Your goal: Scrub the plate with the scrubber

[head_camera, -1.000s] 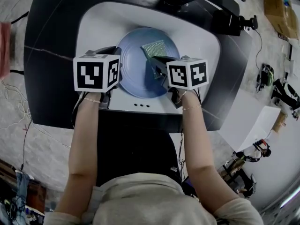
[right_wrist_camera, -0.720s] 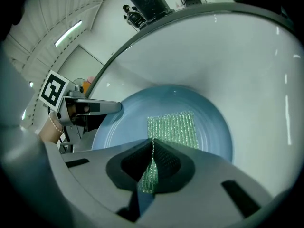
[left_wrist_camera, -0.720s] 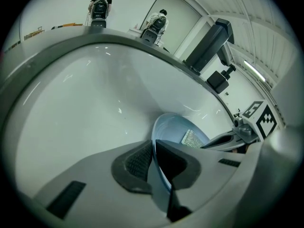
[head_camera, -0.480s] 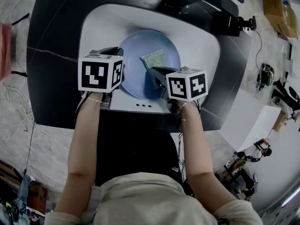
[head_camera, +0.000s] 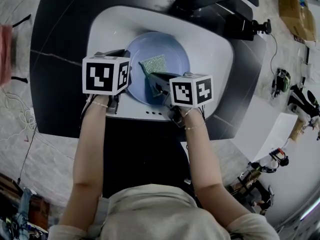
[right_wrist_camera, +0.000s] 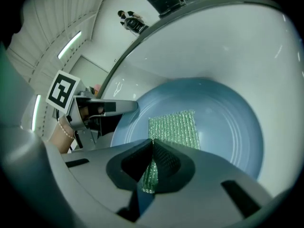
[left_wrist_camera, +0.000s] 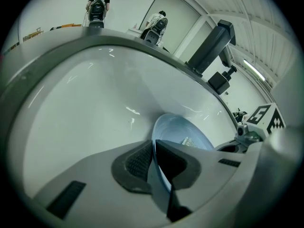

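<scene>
Your left tongs (left_wrist_camera: 153,151) are clamping the plate (head_camera: 175,51) rim, steadying it upper-center in the basin (head_camera: 210,44). Your right tongs (right_wrist_camera: 152,148) are pinching the scrubber (right_wrist_camera: 173,127), pressing it flat for scrubbing.

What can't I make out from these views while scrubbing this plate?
- Head view: the near part of the plate, hidden under the right gripper and its marker cube.
- Right gripper view: the underside of the scrubber, facing the plate.
- Left gripper view: most of the plate's face, cut off by the body of the left gripper.
- Residue on the plate: too fine to tell in any view.
</scene>
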`<state>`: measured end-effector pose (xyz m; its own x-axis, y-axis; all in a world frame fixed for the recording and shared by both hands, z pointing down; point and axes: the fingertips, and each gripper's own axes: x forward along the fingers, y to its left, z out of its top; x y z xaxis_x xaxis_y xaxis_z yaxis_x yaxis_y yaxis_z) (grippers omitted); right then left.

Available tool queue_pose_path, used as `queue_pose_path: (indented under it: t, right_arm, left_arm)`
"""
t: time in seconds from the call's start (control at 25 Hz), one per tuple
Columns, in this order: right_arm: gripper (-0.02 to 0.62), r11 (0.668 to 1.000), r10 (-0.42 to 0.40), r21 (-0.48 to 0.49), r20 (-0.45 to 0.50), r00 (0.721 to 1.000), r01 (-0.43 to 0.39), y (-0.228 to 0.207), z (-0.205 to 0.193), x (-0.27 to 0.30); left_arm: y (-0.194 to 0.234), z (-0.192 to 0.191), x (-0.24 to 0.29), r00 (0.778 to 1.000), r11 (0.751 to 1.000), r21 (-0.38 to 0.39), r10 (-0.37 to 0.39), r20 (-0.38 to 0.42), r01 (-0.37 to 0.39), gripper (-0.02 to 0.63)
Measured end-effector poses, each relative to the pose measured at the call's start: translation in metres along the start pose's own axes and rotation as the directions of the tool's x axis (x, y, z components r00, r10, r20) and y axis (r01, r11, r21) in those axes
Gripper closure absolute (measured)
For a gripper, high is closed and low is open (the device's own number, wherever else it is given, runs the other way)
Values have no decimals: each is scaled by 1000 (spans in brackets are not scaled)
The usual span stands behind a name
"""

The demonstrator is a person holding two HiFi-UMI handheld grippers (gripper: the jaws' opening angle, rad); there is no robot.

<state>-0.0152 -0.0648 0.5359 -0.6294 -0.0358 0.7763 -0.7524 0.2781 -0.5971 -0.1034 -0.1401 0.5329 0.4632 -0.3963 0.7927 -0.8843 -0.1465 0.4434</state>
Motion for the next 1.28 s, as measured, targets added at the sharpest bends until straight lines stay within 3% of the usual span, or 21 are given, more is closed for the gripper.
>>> queue_pose_path:
  t: [0.32, 0.76, 1.04, 1.28]
  right_arm:
    - [572, 1000, 21, 4, 29, 999, -21, 5, 16, 10]
    - [572, 982, 110, 128, 226, 968, -141, 6, 33, -21]
    - [572, 977, 140, 120, 267, 953, -177, 13, 30, -49]
    - [572, 988, 134, 33, 330, 934, -153, 16, 38, -72]
  left_arm:
    - [3, -3, 0, 1000, 999, -43, 5, -4, -5, 566]
    - [11, -10, -8, 997, 989, -124, 78, -4, -78, 565]
    - [7, -7, -14, 993, 988, -98, 119, -3, -118, 563]
    - [-3, 5, -30, 990, 988, -85, 136, 40, -132, 563]
